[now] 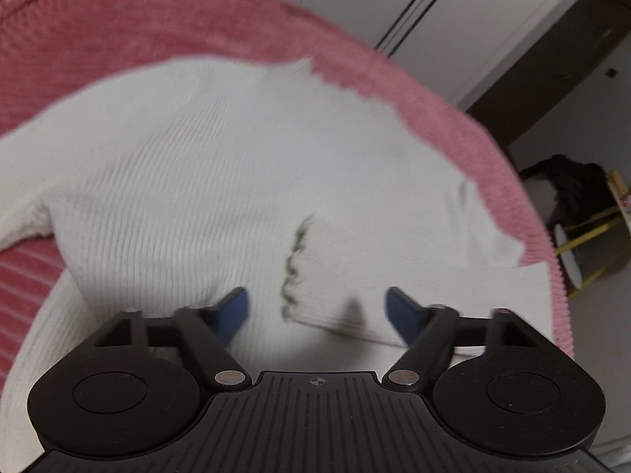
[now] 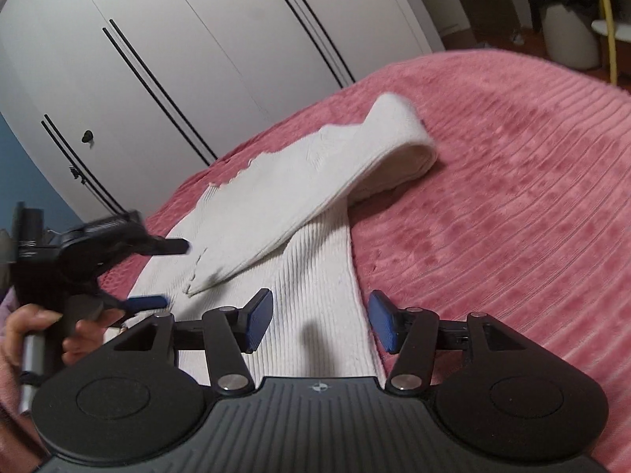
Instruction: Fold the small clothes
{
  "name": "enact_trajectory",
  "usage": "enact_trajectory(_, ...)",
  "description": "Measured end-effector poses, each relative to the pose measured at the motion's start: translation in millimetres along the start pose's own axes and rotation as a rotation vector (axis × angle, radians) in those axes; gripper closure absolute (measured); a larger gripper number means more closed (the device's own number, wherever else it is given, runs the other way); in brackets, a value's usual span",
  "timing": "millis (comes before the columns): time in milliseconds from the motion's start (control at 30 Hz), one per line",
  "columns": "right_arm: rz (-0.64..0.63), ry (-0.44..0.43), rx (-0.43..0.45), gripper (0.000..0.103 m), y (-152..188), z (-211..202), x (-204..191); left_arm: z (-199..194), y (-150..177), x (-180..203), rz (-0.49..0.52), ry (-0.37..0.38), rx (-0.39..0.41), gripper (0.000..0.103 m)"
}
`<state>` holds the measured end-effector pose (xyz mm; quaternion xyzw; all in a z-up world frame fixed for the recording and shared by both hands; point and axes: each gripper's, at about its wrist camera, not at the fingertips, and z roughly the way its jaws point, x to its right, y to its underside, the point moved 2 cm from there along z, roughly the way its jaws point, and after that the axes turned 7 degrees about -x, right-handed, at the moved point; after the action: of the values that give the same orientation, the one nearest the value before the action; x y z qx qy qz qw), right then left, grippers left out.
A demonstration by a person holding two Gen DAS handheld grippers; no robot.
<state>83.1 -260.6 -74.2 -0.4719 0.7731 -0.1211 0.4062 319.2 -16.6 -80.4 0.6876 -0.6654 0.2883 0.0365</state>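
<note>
Both hand-held grippers point(image 1: 317, 307) point(image 2: 320, 321) gape wide over white sweater point(image 1: 197, 181) on pink bedspread point(image 2: 493, 197).

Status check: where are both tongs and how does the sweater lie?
Left tongs open, over sweater. Right tongs open, empty. Sweater partly folded on pink bedspread, sleeve across body. Nothing in the way.

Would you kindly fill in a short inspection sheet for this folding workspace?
Surface: pink ribbed bedspread, bare to the right.
Job's things: white ribbed knit garment lying on it, one sleeve folded across the body.
Clutter: nothing seen on the bedspread.
Grippers: left gripper and right gripper both open, above the garment, holding nothing.
Cables: nothing seen.
Surroundings: white wardrobe doors; gold-framed stand with dark clothing.
</note>
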Motion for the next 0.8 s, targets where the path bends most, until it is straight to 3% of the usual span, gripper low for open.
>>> enact_trajectory(133, 0.010, -0.020, -0.017, 0.049, -1, 9, 3, 8, -4, -4, -0.053, 0.081, 0.012, 0.030)
enact_trajectory(200, 0.019, -0.034, -0.012, 0.049, -3, 9, 4, 12, -9, -6, -0.103, 0.120, 0.014, 0.046)
enact_trajectory(267, 0.032, -0.047, -0.008, 0.049, -4, 10, 6, 17, -12, -5, -0.123, 0.127, 0.009, 0.072)
enact_trajectory(333, 0.042, -0.055, -0.003, 0.049, -5, 11, 8, 19, -14, -3, -0.114, 0.083, 0.001, 0.089)
enact_trajectory(367, 0.046, -0.056, -0.002, 0.049, -5, 12, 9, 17, -15, -1, -0.100, 0.068, 0.005, 0.092)
enact_trajectory(533, 0.043, -0.048, 0.010, 0.049, -5, 12, 7, -30, -35, 11, -0.024, 0.063, 0.146, 0.094)
enact_trajectory(667, 0.025, -0.027, 0.012, 0.049, -3, 14, 3, -74, -53, 10, 0.079, -0.102, 0.319, 0.094)
enact_trajectory(733, 0.009, -0.009, 0.010, 0.049, -1, 15, 0, -77, -56, 0, 0.101, -0.162, 0.329, 0.093)
enact_trajectory(800, 0.001, 0.002, 0.012, 0.048, 0, 17, -1, -64, -53, -15, 0.093, -0.208, 0.269, 0.093)
